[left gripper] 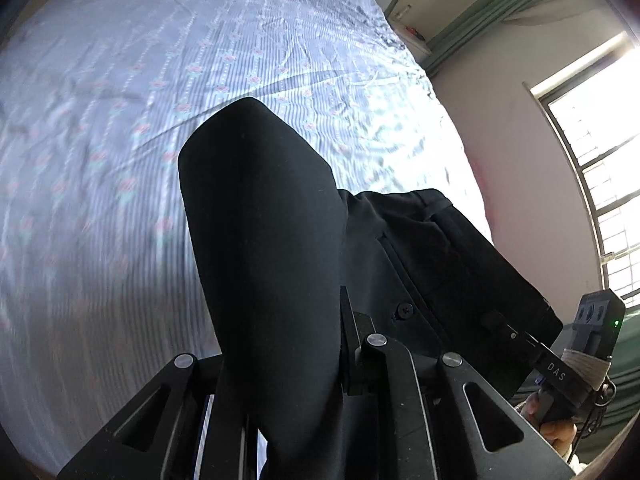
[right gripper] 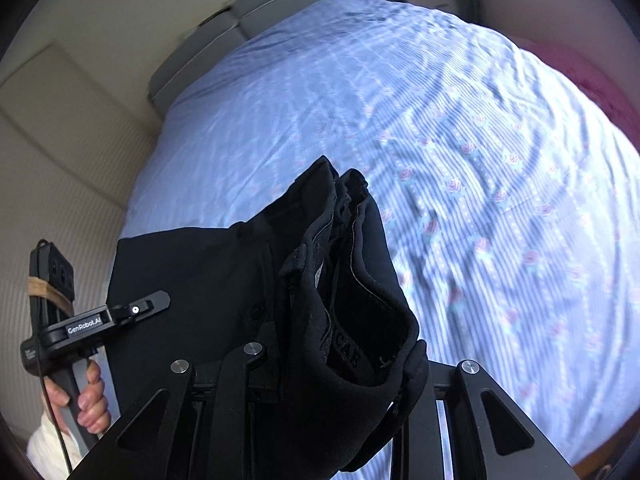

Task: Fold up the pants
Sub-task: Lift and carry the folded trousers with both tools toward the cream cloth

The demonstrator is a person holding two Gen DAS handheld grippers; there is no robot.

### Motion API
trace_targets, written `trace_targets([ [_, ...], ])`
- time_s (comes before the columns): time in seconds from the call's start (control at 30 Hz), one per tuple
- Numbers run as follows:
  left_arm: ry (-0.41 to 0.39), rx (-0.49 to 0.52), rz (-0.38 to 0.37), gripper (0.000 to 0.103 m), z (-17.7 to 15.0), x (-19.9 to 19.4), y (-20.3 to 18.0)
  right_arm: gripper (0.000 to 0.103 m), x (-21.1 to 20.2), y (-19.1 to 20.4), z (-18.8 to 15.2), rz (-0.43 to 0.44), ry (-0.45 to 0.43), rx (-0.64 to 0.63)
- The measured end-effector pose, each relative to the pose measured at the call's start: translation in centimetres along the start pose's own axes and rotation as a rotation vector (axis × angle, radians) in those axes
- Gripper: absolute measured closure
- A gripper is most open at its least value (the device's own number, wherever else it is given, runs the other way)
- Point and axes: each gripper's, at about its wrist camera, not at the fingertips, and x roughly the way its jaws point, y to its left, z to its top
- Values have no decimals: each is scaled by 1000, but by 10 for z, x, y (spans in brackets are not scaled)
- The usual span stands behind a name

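Black pants hang in the air above the bed, stretched between both grippers. My left gripper is shut on a folded edge of the pants, whose cloth drapes over and hides the fingers. My right gripper is shut on the waistband end, bunched up with its inner label showing. A button and pocket seam show on the spread panel. In the left wrist view the right gripper holds the pants' far corner; in the right wrist view the left gripper does the same.
A bed with a blue striped, rose-printed sheet fills the space below. A window and pink wall lie to the right, a grey headboard and a beige wall at the far left.
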Motion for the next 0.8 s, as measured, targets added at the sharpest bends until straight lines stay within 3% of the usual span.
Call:
trace_targets([
  [0.07, -19, -21, -1, 86, -6, -3, -18, 76, -21, 9, -7, 12, 5, -48],
  [0.2, -91, -58, 1, 87, -40, -50, -21, 76, -59, 32, -19, 51, 0, -152],
  [0.43, -216, -151, 9, 87, -88, -125, 8, 76, -85, 91, -38, 140, -27, -276],
  [0.63, -309, -219, 43, 87, -122, -187, 59, 76, -80, 162, -58, 214, -18, -375],
  [0.8, -353, -291, 34, 87, -148, -240, 139, 76, -60, 245, -92, 240, -9, -426],
])
